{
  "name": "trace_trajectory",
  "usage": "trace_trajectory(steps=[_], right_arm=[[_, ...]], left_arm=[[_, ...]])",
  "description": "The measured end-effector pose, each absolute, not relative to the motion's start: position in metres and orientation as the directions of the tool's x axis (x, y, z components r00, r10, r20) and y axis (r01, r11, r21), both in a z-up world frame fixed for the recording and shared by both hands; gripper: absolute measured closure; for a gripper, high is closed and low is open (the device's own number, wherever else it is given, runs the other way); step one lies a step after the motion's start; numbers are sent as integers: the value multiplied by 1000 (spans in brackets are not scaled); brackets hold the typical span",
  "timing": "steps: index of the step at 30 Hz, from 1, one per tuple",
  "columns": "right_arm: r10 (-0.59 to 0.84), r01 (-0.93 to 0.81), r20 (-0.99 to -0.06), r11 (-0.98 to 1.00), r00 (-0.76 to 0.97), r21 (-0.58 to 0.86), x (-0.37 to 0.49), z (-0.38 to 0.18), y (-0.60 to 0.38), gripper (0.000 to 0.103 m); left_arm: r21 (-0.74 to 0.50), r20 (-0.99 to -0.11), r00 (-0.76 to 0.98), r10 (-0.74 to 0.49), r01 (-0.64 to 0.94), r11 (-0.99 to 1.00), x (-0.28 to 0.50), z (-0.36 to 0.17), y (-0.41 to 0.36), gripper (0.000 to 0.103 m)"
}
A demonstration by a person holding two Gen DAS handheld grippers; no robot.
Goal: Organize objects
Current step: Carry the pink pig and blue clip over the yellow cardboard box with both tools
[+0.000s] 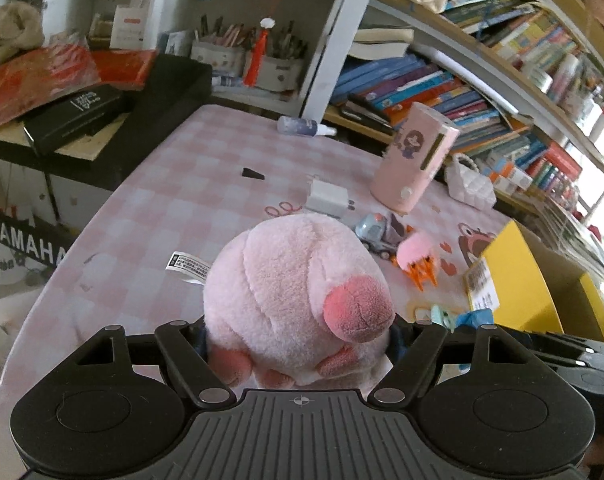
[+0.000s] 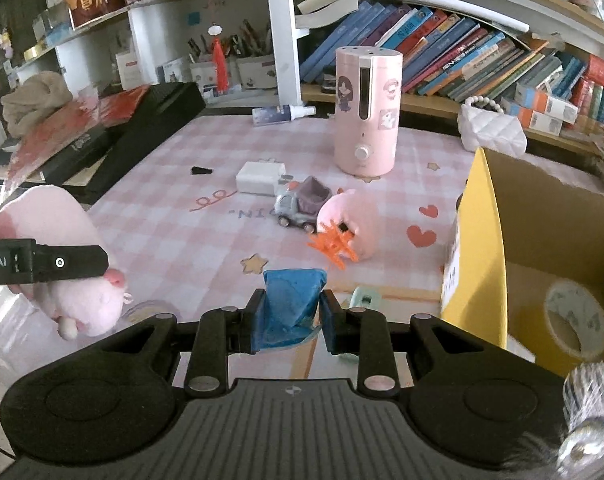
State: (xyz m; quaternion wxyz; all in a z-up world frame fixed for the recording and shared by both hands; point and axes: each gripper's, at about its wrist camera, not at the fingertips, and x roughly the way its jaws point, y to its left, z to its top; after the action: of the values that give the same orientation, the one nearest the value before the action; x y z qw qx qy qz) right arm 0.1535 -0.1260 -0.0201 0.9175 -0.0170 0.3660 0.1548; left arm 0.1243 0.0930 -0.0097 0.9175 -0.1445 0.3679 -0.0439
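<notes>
Left gripper [image 1: 298,336]: pinching the pink plush pig [image 1: 298,292] by its lower body; the toy rides above the pink checked table [image 1: 206,168] and fills the middle of the left wrist view.
Right gripper [image 2: 288,316]: pressed together on a blue crumpled piece [image 2: 292,300], soft-looking; what it is I cannot tell.
Box: yellow cardboard box [image 2: 481,240] stands open at 3 o'clock in the right wrist view; a tape roll [image 2: 575,320] already lies inside.
Still on the table: white charger [image 2: 262,178] at 11 o'clock from the blue piece, toy truck [image 2: 302,208] at 12, pink fluffy toy with orange legs [image 2: 349,228] at 1, pink humidifier [image 2: 367,112] further back at 1, spray bottle [image 2: 282,114] at 12 by the shelf.
Risk, pig: the grip sits low on squashy fabric, so the heavy head may sag or slide out on the way to the box.
Risk, collision: both grippers are close; the left one shows at 9 o'clock in the right view, and both heading for the box could clash.
Risk, box wall: the near wall stands tall; a low carry could catch it and push the box.
Risk, blue piece: its loose lower edge could snag the mint-green item [image 2: 363,300] just beside it.
Writing: "YAMAHA" on the black instrument [image 1: 26,240] at 9 o'clock; "ot.AI" on the left gripper's side; "NIO" mirrored on the tablecloth; the pig's sewn tag [image 1: 188,268] and box label print too small to read.
</notes>
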Motion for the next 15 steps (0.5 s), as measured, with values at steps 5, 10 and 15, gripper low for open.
trace_trajectory(steps=[5,10,15], right_arm=[[268,-300,-660,951,702,68,129,-12,-121,77],[253,-283,-659,957,708,64,103,-10,-120,77],[247,-264,-676,961,694,80,79,-14,-116,77]], left_arm=[[-276,-649,735,-198,15,961,101,-5,90,26],[-274,-646,733,-215,41,961,76,-5,91,26],[-277,-651,723,-230,55,959,51,-6,93,26]])
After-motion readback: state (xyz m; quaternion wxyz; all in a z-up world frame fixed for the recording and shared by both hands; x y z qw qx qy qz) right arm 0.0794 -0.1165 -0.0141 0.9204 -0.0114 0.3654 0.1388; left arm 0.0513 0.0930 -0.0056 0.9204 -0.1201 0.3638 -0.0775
